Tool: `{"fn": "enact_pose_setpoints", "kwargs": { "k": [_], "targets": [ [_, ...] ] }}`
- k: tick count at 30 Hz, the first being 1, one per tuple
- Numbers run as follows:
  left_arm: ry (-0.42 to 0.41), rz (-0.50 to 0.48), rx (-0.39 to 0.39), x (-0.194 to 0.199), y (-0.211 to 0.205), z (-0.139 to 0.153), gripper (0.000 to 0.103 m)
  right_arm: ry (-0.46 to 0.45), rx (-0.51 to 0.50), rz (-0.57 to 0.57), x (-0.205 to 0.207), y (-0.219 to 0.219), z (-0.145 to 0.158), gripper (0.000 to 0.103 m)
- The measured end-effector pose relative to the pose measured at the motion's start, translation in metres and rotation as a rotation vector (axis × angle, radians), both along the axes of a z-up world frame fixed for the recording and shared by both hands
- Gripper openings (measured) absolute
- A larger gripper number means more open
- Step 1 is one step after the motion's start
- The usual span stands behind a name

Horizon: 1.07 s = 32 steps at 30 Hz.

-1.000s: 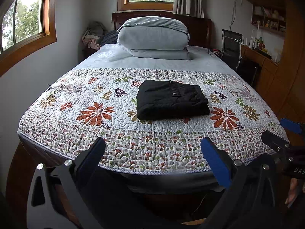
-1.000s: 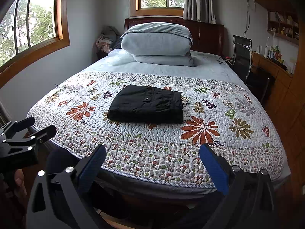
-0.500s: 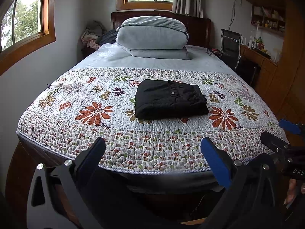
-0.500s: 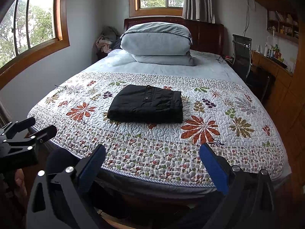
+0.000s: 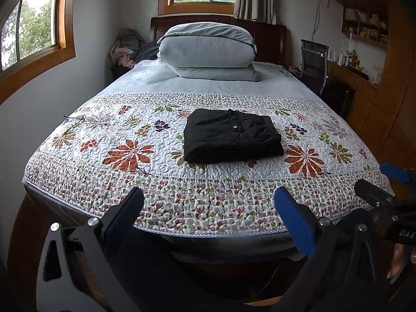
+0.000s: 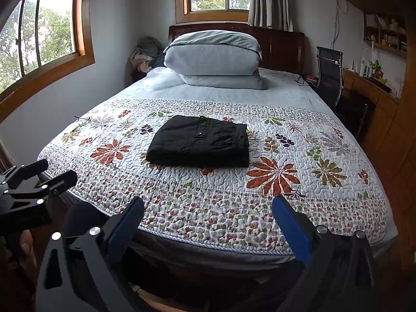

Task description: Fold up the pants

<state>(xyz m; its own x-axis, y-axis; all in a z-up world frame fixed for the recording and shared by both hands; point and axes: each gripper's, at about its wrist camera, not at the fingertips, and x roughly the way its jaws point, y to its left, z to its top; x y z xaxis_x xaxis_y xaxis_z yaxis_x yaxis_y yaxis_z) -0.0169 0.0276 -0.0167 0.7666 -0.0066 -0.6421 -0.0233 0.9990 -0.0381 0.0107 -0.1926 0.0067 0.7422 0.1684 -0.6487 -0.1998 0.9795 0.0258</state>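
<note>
A bedroom with wood-framed windows holds a bed covered by a floral quilt, and almost nothing has changed over the last second: the view from each wrist has only drifted very slightly, and the bed and everything on it lie as before. Nearest the cameras, the left gripper is held off the foot of the bed with its blue-padded jaws spread wide and nothing between them. The right gripper is held the same way, jaws wide apart and empty, just beside the left one. Both stay well short of the cloth. Farther in, the black pants rest folded into a compact rectangle near the middle of the quilt, a small button showing on top. Nothing lies between the grippers and the pants but bare quilt. Beyond, stacked grey pillows sit against the dark headboard, and a black chair stands right of the bed by a wooden desk.
</note>
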Motion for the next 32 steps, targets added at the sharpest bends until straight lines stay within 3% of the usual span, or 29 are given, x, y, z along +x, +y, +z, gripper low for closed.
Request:
{"fn": "enact_pose_setpoints", "kwargs": {
  "k": [11, 22, 32],
  "targets": [
    [-0.003, -0.008, 0.005, -0.001, -0.0019, 0.0012, 0.1, 0.003, 0.002, -0.002, -0.0008, -0.0012, -0.0014, 0.099],
    [-0.076, -0.047, 0.02, -0.0075, -0.0083, 0.0056, 0.1, 0.009, 0.006, -0.009, -0.0015, -0.0021, -0.0036, 0.099],
    [-0.049, -0.027, 0.006, -0.0019, -0.0041, 0.0082, 0.1, 0.007, 0.006, -0.009, -0.0011, -0.0014, -0.0027, 0.099]
  ]
}}
